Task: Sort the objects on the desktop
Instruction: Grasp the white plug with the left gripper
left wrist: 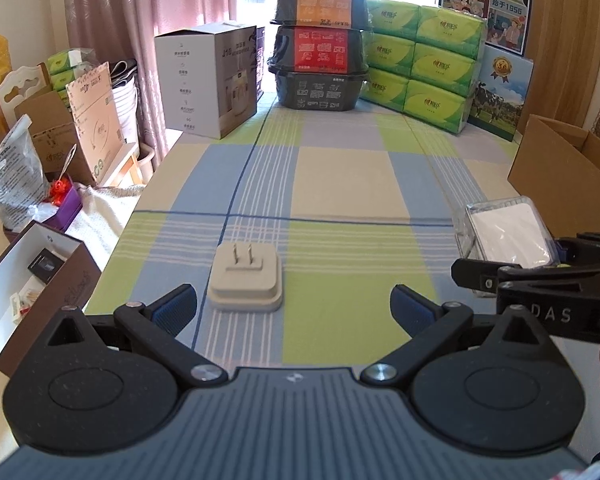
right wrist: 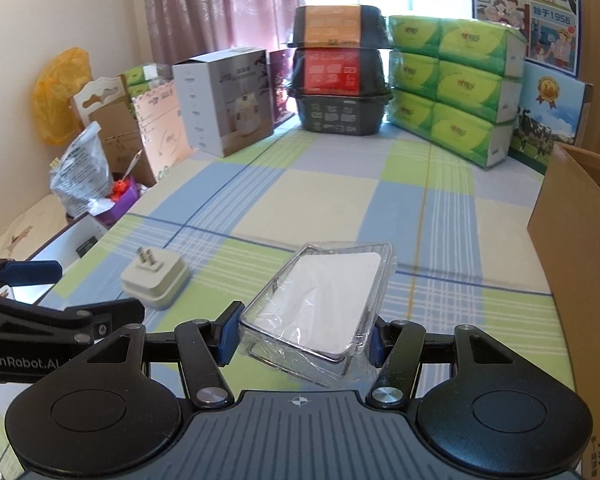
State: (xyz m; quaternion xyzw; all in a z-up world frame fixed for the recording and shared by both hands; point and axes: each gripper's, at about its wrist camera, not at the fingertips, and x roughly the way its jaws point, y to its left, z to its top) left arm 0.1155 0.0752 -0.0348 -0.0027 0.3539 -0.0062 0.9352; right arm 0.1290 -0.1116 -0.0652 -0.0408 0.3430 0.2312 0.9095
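Plastic-wrapped white box (right wrist: pixel 324 304) sits between the blue pads of my right gripper (right wrist: pixel 300 338), its near end clamped on both sides, the far end pointing away over the checked tablecloth (right wrist: pixel 332 200). Whether that near end is lifted or resting on the cloth, I cannot tell. In my left wrist view the same box (left wrist: pixel 508 236) shows at the right edge, with my right gripper (left wrist: pixel 560 270) reaching in across it.

White plug adapter (left wrist: pixel 246 282) lies flat on the cloth with its two prongs pointing up, just ahead of my left gripper (left wrist: pixel 294 306). My left fingers are spread wide apart and hold nothing; the adapter lies nearer the left pad (left wrist: pixel 176 308) and touches neither. From the right wrist view the adapter (right wrist: pixel 154 280) is to the left of the wrapped box, apart from it.

Cardboard box (right wrist: pixel 580 280) stands open on the right side of the table. At the far end are stacked black containers (left wrist: pixel 320 48) with orange and red labels, green tissue packs (left wrist: pixel 424 60) beside them, and a white carton (left wrist: pixel 206 80) on the left. An open brown box (left wrist: pixel 32 280) with small items sits off the table's left edge.
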